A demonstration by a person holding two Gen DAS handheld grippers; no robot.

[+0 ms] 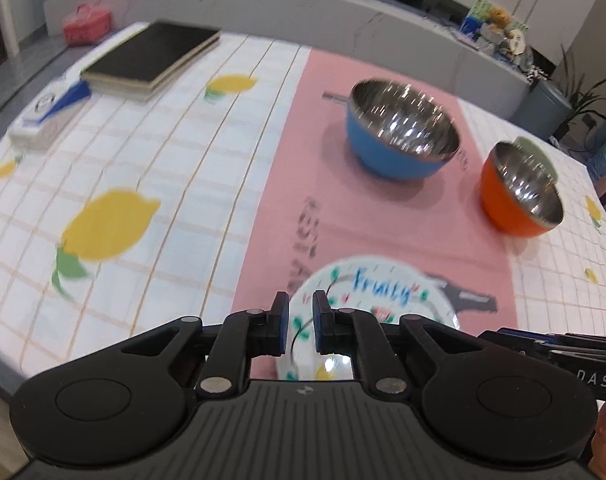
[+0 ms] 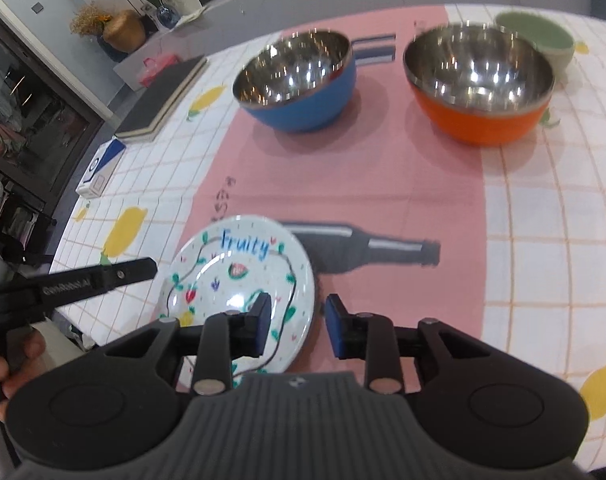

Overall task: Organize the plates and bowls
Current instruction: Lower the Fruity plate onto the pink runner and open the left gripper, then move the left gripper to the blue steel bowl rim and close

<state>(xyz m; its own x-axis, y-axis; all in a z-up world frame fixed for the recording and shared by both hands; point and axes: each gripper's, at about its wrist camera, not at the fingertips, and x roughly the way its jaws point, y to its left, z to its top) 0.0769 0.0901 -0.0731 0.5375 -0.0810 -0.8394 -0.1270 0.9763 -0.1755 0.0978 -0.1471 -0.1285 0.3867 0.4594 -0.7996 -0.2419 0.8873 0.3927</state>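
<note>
Two bowls (image 2: pixel 299 84), green cup (image 2: pixel 537 36), book (image 1: pixel 151 58)

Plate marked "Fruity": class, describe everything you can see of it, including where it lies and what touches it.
The plate is round, white and glossy, probably glazed ceramic. It has "Fruity" in blue, strawberries, green leaves and a thin dark looping line. It lies face up and empty on the pink mat, with its far edge over the printed bottle. The right gripper has open jaws over the plate's near right rim. The left gripper is nearly shut above its near left side. Neither clearly touches it.
</note>
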